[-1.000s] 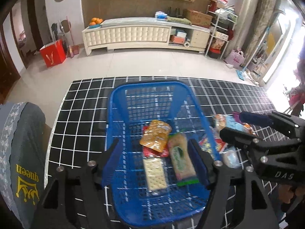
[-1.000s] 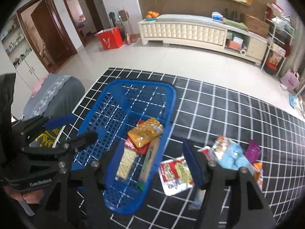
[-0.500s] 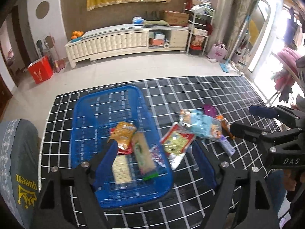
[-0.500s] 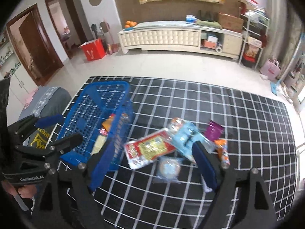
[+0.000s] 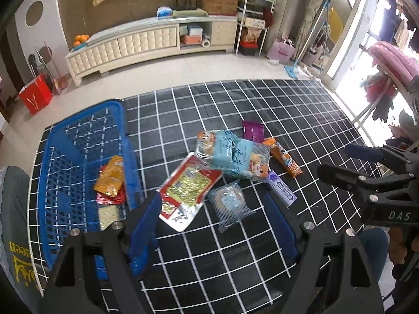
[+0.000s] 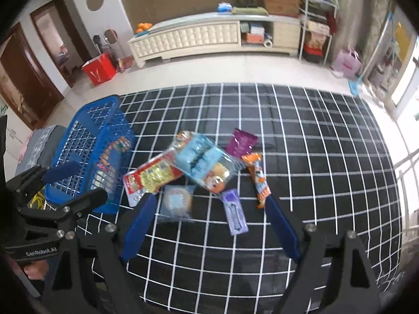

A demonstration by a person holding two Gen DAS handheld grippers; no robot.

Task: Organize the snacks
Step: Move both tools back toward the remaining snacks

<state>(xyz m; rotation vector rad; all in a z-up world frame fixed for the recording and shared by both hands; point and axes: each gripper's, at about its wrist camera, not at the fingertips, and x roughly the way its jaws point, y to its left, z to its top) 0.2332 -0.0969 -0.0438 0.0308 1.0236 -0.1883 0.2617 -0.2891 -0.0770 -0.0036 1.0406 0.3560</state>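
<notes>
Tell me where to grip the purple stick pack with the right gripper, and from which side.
Probably from above, across the middle of the purple stick pack. It lies flat on the mat, long and narrow, so the right gripper, now open and empty, should span its short width. Its lower half is free; its top end sits close under the blue bag.

Both grippers swung away from the blue basket [image 5: 78, 157] toward the loose snack packets [image 6: 199, 162] on the checked mat [image 6: 314, 157]. The left gripper [image 5: 214, 225] and right gripper [image 6: 209, 222] had just been opening, nothing between their jaws.
</notes>
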